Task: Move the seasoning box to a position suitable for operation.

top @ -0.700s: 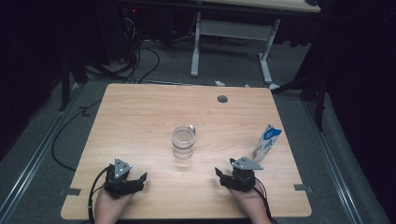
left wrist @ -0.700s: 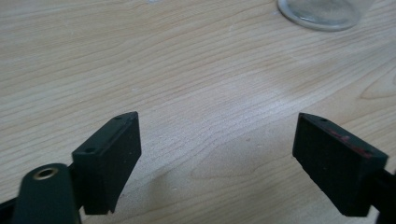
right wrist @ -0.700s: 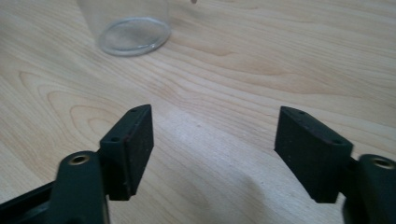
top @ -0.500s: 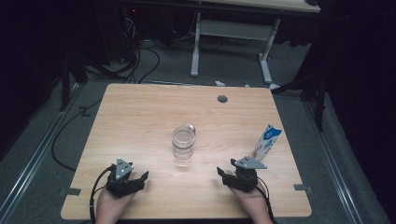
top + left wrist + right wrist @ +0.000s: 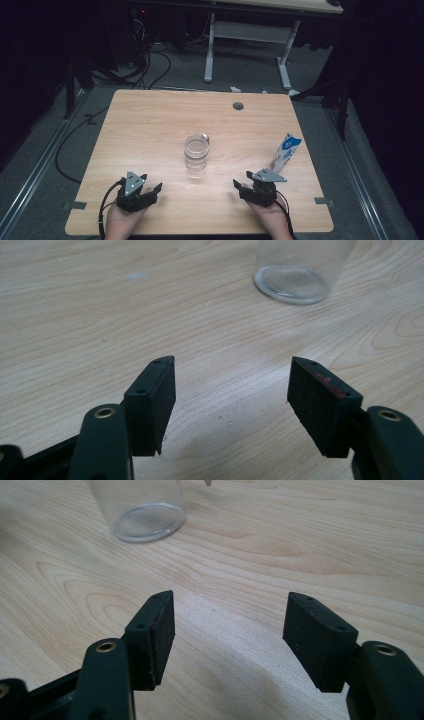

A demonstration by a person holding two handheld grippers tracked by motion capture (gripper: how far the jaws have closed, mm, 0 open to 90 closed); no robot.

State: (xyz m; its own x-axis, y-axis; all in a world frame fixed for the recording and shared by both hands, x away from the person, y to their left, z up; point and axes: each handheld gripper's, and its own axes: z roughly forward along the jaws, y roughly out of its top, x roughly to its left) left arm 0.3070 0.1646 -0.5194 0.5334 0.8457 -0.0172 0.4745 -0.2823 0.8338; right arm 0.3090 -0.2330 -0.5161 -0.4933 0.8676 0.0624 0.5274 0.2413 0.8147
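The high view looks forward and down from above the near edge of the table (image 5: 150, 125). Each gripper view sits low and close to the wood, facing the glass jar (image 5: 195, 152): at 1 o'clock in the left gripper view (image 5: 302, 270), at 11 o'clock in the right (image 5: 142, 510). All views share this jar.

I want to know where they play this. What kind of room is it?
Probably a lab or workshop, not a home. A plain wooden table stands on grey carpet, black cables trail across the floor behind it, and a white desk frame stands in the dark background.

Clear glass jar (image 5: 195, 152), matt wooden table (image 5: 150, 125)
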